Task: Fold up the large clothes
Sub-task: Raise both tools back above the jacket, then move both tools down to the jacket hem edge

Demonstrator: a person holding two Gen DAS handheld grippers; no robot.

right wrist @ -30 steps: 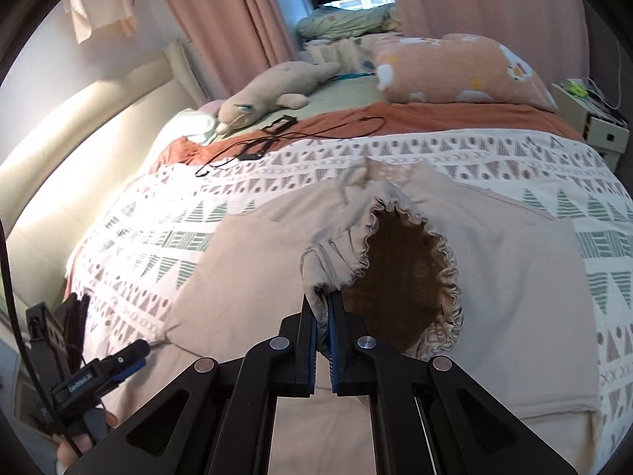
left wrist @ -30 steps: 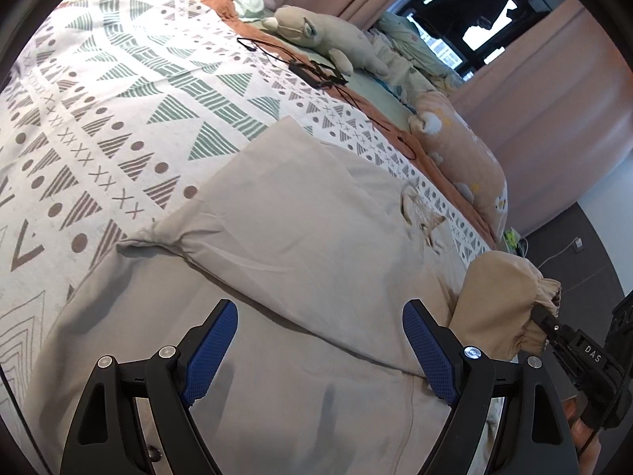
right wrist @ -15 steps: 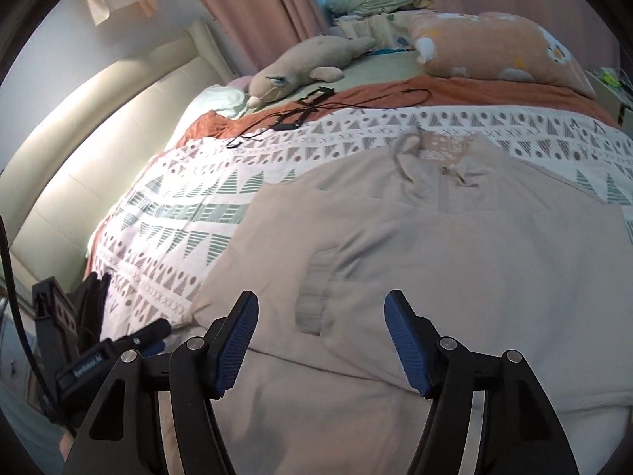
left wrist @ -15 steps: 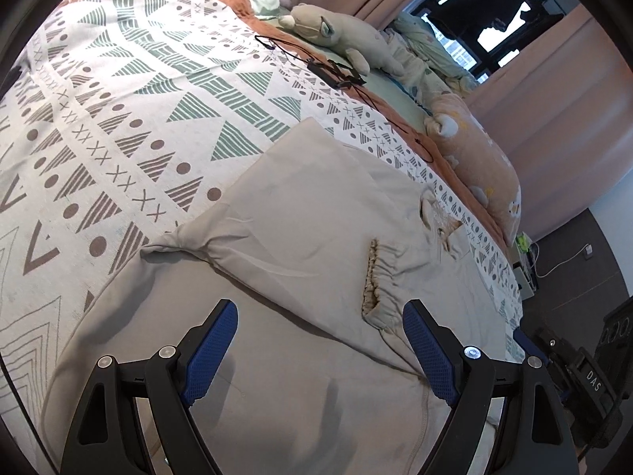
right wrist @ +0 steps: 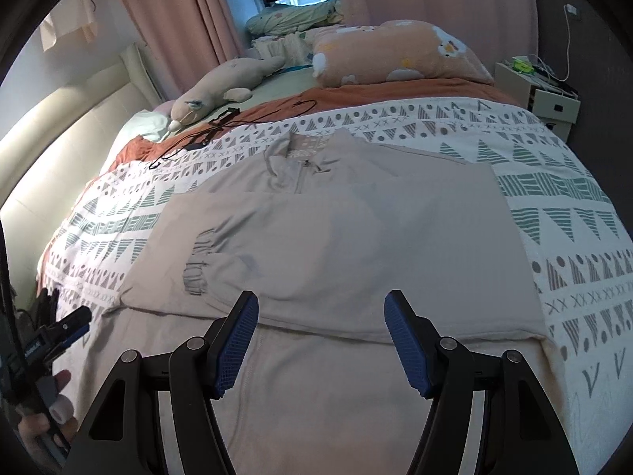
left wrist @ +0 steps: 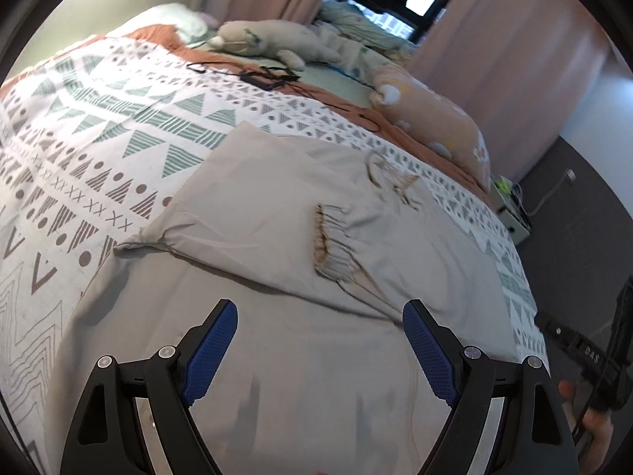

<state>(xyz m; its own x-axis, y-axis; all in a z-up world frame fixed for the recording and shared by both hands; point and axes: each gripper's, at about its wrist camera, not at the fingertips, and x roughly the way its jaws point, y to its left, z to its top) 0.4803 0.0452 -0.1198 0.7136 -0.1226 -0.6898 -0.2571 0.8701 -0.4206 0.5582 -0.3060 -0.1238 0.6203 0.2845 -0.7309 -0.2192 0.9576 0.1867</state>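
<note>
**A:** What takes up most of the room?

**B:** A wide bed under a white quilt printed with green and brown triangles, dots and crosses. Pink curtains hang behind it, either side of a dark window.

**A:** And the garment?

**B:** The large beige zip-front jacket lies flat across the middle of the quilt, collar toward the pillows, hem toward the cameras. One sleeve is folded across the chest, and its gathered elastic cuff rests on the body of the jacket.

**A:** What sits around it?

**B:** Beyond the collar, a long peach pillow with white patches lies on an orange sheet. Beside that is a beige plush animal, then a tangle of thin black cable just above the collar. A small white bedside cabinet stands at the far right corner, with wires on top.

**A:** Anything on the jacket itself?

**B:** Nothing but its own folded sleeve.

**A:** The grippers?

**B:** The left gripper hovers over the hem with its jaws wide and nothing between them. The right gripper also hangs above the hem, jaws apart, gripping nothing.
</note>
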